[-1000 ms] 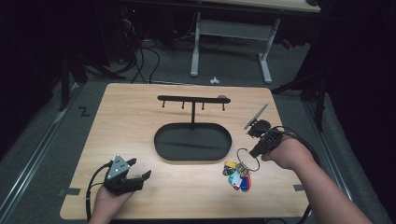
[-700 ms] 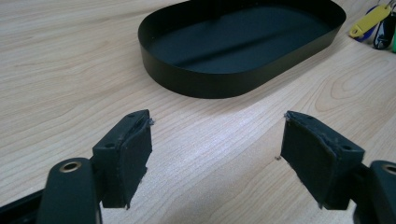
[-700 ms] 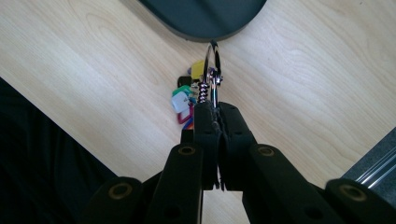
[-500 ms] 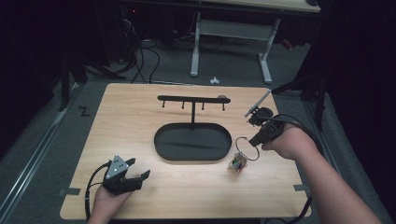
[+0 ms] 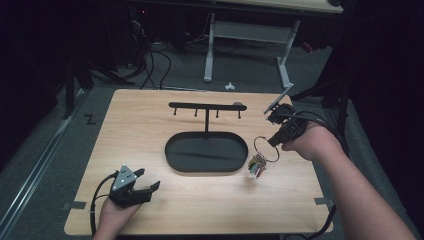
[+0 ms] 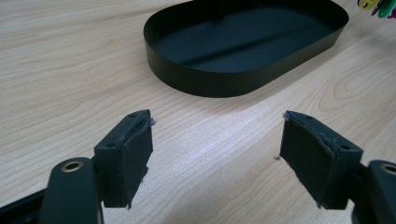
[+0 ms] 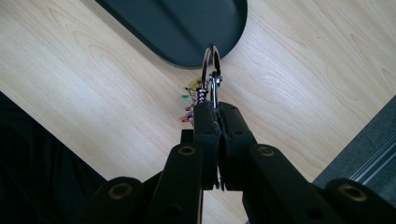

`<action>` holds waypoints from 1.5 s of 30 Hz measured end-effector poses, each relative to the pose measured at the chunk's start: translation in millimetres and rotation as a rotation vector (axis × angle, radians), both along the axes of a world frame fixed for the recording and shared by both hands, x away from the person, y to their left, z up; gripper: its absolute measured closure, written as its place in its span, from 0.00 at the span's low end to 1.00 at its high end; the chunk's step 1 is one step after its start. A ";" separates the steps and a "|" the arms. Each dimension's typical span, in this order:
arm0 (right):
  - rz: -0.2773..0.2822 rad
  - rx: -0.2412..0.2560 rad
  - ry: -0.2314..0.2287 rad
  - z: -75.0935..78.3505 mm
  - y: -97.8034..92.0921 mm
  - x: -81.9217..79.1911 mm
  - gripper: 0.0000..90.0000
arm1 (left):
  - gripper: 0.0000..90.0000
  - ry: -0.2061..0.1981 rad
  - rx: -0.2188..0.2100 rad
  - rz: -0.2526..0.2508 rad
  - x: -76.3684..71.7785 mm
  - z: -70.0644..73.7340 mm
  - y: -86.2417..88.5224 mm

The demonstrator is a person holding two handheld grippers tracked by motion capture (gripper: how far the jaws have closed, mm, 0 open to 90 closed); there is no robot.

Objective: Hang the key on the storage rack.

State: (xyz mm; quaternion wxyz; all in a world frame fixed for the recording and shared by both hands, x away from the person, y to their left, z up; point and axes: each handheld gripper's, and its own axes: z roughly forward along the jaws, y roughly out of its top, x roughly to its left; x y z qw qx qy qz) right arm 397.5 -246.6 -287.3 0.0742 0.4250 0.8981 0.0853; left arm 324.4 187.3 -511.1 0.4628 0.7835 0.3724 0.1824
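The key ring (image 5: 265, 149) hangs in the air just beside the right end of the black tray (image 5: 206, 151), with small colored keys (image 5: 257, 165) dangling under it. The right hand-held gripper (image 5: 274, 141) pinches the ring tight between its jaws. A black rack (image 5: 207, 106) stands behind the tray. The left hand-held gripper (image 5: 150, 186) rests on the bench (image 5: 135, 130), jaws wide apart and holding nothing.

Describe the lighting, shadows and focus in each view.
High view: dark surroundings, the light wooden table evenly lit, the hanging bunch of coloured keys slightly soft. Left gripper view: glare sheen on the wood, the black oval tray sharp. Right gripper view: the right gripper and silver key ring sharp.
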 end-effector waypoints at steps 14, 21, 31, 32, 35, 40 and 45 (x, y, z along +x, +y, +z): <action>0.012 0.010 -0.006 2.5 17.7 18.7 0.97 | 0.29 -0.003 0.004 -0.006 -1.8 0.6 -0.1; 0.018 0.009 -0.019 4.1 26.9 27.2 0.97 | 0.29 -0.005 0.010 -0.006 -3.1 1.0 -0.4; 0.024 0.038 -0.016 4.5 34.2 42.8 0.97 | 0.29 0.000 0.012 -0.001 -3.7 0.2 1.1; 0.036 0.044 -0.019 4.2 35.1 44.7 0.97 | 0.29 0.004 0.013 -0.003 -3.8 0.5 1.7; 0.032 0.055 -0.012 4.0 38.1 50.8 0.97 | 0.29 0.000 0.012 -0.002 -4.5 0.4 1.9; 0.033 0.056 -0.019 5.0 42.2 60.0 0.97 | 0.29 0.001 0.010 0.002 -4.3 0.5 2.7; 0.021 0.071 -0.033 5.8 47.2 72.6 0.97 | 0.29 -0.001 0.007 0.003 -4.2 0.5 3.3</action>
